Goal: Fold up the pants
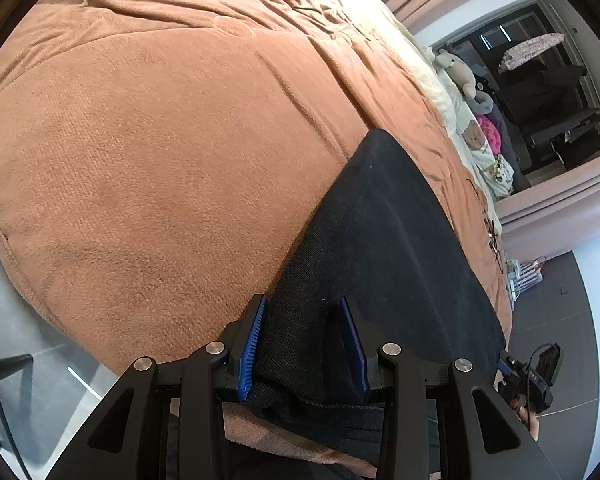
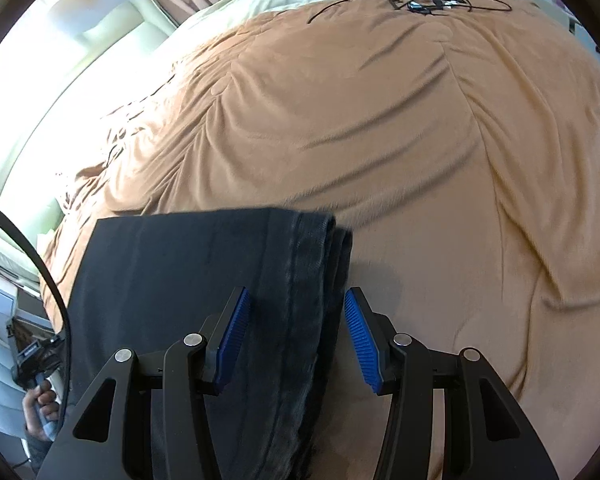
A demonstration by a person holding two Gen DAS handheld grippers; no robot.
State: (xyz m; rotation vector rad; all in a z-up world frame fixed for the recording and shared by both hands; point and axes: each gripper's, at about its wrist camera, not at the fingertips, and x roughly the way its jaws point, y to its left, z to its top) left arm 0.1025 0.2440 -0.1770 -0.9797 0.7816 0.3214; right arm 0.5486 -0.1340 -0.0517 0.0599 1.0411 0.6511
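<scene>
Jaws of the left gripper (image 1: 304, 344) are pinched on the pants (image 1: 380, 240); the right gripper (image 2: 296, 336) is spread, a folded edge between its pads, on the blanket (image 2: 380, 120).

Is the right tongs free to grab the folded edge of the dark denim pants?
Probably yes: the right tongs stand open astride the dark denim pants edge, nothing blocking.

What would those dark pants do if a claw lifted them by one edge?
Probably sag and unfold: the pants are soft cloth, stacked in loose layers at the fold. They look like thick denim, so likely heavyish. The fuzzy blanket underneath would probably grip them rather than let them slide.
</scene>
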